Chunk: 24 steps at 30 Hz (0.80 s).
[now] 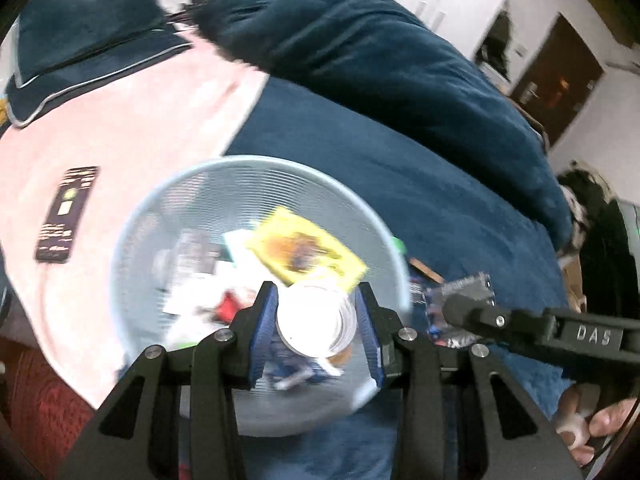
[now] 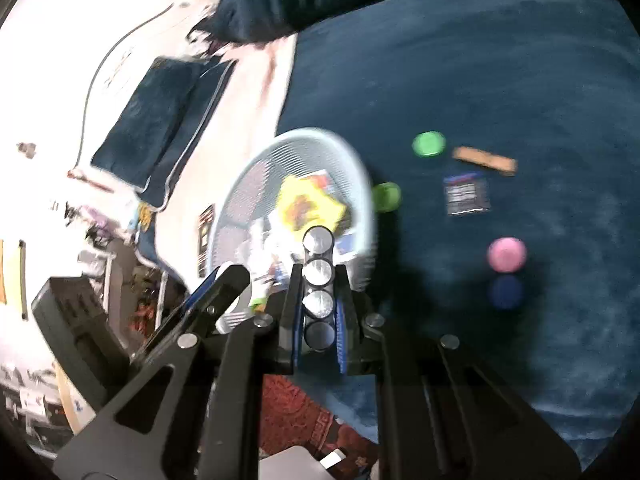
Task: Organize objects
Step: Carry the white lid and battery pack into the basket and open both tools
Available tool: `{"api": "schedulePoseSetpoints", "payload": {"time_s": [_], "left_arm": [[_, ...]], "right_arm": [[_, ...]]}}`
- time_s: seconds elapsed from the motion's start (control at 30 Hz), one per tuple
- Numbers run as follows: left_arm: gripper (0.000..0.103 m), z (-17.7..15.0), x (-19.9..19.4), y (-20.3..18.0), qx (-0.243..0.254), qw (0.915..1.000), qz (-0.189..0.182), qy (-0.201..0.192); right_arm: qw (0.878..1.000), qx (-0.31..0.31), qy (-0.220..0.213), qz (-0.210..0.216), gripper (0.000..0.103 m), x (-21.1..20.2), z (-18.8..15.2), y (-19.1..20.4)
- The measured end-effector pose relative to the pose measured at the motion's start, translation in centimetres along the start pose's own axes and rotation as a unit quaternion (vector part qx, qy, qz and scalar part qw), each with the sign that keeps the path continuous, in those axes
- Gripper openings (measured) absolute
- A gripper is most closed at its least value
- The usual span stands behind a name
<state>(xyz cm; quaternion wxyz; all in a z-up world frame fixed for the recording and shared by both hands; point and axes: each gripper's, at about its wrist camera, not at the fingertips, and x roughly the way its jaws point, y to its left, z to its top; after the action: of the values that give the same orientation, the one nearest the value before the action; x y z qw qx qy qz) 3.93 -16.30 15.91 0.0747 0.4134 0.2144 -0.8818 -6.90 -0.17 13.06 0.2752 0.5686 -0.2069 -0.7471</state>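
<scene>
My left gripper (image 1: 318, 322) is shut on a clear jar with a white lid (image 1: 316, 320) and holds it over a pale blue mesh basket (image 1: 132, 232) on the bed. The basket holds a yellow packet (image 1: 306, 250) and several other small items. My right gripper (image 2: 318, 300) is shut on a black strip of round silver cells (image 2: 318, 272) beside the basket's rim (image 2: 360, 168). In the left wrist view the right gripper (image 1: 460, 304) reaches in from the right with that strip.
On the dark blue blanket (image 2: 480, 60) lie two green lids (image 2: 429, 144), a pink ball (image 2: 506, 254), a blue ball (image 2: 507, 291), a brown bar (image 2: 485, 160) and a dark sachet (image 2: 466, 194). A phone (image 1: 66, 214) lies on the pink sheet (image 1: 120, 120).
</scene>
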Motion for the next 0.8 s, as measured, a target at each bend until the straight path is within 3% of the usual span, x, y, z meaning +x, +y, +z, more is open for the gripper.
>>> {"api": "schedulePoseSetpoints", "payload": {"time_s": [0.2,0.33,0.4,0.43,0.47,0.5,0.53,0.57,0.6,0.8], "left_arm": [[0.041,0.6,-0.5,3.2,-0.017,0.9994,0.028,-0.003],[0.042,0.7,0.7,3.9,-0.023,0.9985,0.047,0.017],[0.069,0.8,1.0,4.4,-0.030,0.9972,0.061,0.029],[0.094,0.8,1.3,4.5,-0.036,0.9963,0.071,0.032],[0.103,0.8,1.3,4.8,-0.041,0.9953,0.082,0.031],[0.102,0.8,1.4,4.8,-0.042,0.9945,0.091,0.030],[0.102,0.8,1.6,4.8,-0.038,0.9929,0.108,0.032],[0.102,0.7,1.7,4.7,-0.033,0.9916,0.120,0.035],[0.102,0.6,1.8,4.7,-0.030,0.9910,0.125,0.035],[0.102,0.4,2.1,4.0,-0.026,0.9905,0.129,0.040]], "right_arm": [[0.999,-0.001,0.032,0.019,0.013,3.5,-0.3,1.7],[0.999,-0.018,0.039,0.030,0.016,5.0,-0.4,2.9],[0.998,-0.030,0.034,0.035,0.017,5.3,-0.3,3.1],[0.999,-0.033,0.033,0.023,0.020,5.4,-0.2,3.1],[0.999,-0.036,0.033,0.009,0.032,5.4,-0.1,2.9],[0.999,-0.038,0.029,-0.008,0.044,5.2,0.0,2.6],[0.999,-0.037,0.024,-0.019,0.072,4.9,0.1,2.3],[0.999,-0.035,0.016,-0.030,0.092,4.6,0.1,2.0],[0.999,-0.032,0.003,-0.040,0.097,3.9,0.1,1.5],[0.996,-0.042,-0.014,-0.074,0.098,1.8,0.0,0.6]]}}
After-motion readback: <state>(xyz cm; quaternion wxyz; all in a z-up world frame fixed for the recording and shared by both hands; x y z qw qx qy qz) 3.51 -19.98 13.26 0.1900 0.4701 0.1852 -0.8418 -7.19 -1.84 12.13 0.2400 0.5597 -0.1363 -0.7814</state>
